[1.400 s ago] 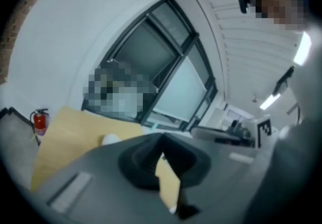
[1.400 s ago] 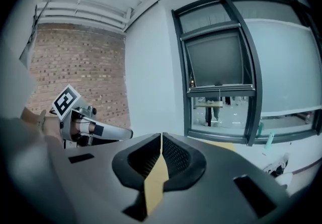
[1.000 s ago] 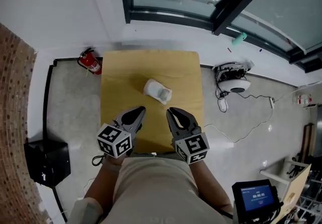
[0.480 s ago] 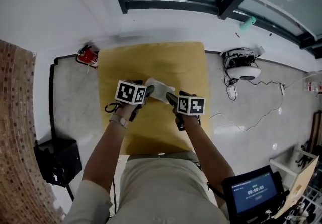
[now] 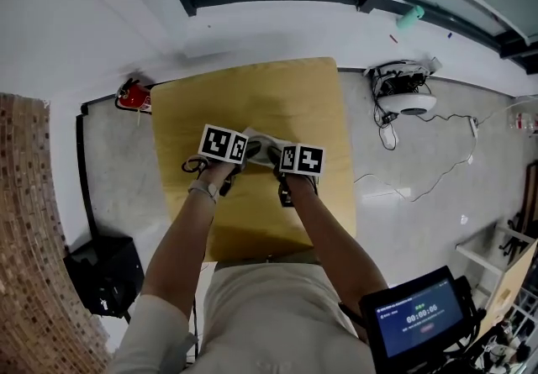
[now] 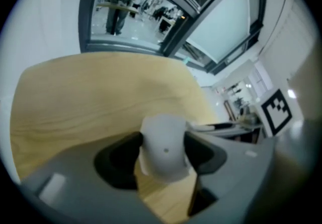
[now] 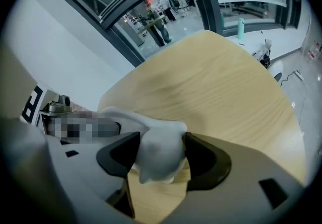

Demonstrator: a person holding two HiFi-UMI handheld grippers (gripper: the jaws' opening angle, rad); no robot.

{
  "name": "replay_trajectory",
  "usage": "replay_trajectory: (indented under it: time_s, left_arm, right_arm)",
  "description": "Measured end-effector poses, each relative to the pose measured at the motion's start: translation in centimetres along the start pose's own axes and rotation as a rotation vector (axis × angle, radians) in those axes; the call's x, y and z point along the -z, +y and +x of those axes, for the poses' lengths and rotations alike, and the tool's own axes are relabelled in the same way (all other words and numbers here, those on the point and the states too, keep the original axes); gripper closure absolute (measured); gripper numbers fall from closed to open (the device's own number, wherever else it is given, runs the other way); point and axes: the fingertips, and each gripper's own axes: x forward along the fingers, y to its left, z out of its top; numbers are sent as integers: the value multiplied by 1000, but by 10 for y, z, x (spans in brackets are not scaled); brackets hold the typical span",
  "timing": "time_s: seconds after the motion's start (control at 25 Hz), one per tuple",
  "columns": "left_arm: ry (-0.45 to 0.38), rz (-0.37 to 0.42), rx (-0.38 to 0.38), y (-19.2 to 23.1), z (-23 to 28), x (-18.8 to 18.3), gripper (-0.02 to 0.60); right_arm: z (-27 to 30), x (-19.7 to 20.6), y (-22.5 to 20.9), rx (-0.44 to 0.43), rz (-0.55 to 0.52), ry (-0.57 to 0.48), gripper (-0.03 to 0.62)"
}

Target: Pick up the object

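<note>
1. The object is a white, lumpy thing at about the middle of the table, well apart from every edge. The head view does not settle whether it rests on the wood or hangs just above it.
2. The left gripper is clamped on one end of the object. Both jaws press its sides, and that end stands rounded and smooth between them.
3. The right gripper is clamped on the other end. Here the white stuff bulges and folds over the jaws, with a small flap hanging below.
4. In the head view the left gripper and the right gripper face each other across the object, almost touching.
5. Handling, as a judgement: it yields under the pinch, so it is likely soft and light. Its matte skin should not slip, and it is hardly fragile.
6. The thick body is the better hold, since the loose flap could stretch or pull free.
7. With a soft thing held at two ends, both grippers need to move together or the middle will sag or twist.
8. This two-sided grip fits a lift about to go up as well as a set-down not yet let go.
</note>
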Motion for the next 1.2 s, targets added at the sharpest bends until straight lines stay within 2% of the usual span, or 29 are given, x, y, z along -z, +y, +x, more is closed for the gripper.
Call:
replay_trajectory:
  time_s: [0.08,0.24,0.48,0.56,0.68,0.8,0.96,1.08,1.2]
  left_arm:
    - [-9,0,15,0,3,-1,296]
    - [-36,29,-38,-1,8,3,265]
    - [-65,32,-64,-5,4,1,282]
    - [-108,39,-96,-8,-6,5,298]
    - [-201,42,-138,-19,-26,12,327]
    - [-275,40,-158,-24,-43,9,327]
    - [-411,100,-188,-38,-83,-14,327]
    - [-556,164,-224,-55,-125,-53,327]
    - [-765,257,-264,-87,-196,-98,327]
  right_arm:
    - [1,-1,0,6,-5,7,319]
    - [1,3,2,2,-19,23,318]
    - [-2,2,-2,-17,-23,-5,319]
    - [-7,5,1,-22,-49,-20,319]
    - [-23,4,13,-2,-139,-70,321]
    - [-36,-6,25,-7,-218,-128,321]
    - [-70,-30,51,-18,-313,-275,321]
    - [-109,-71,77,-27,-396,-425,321]
    - [-177,-118,121,-42,-520,-626,321]
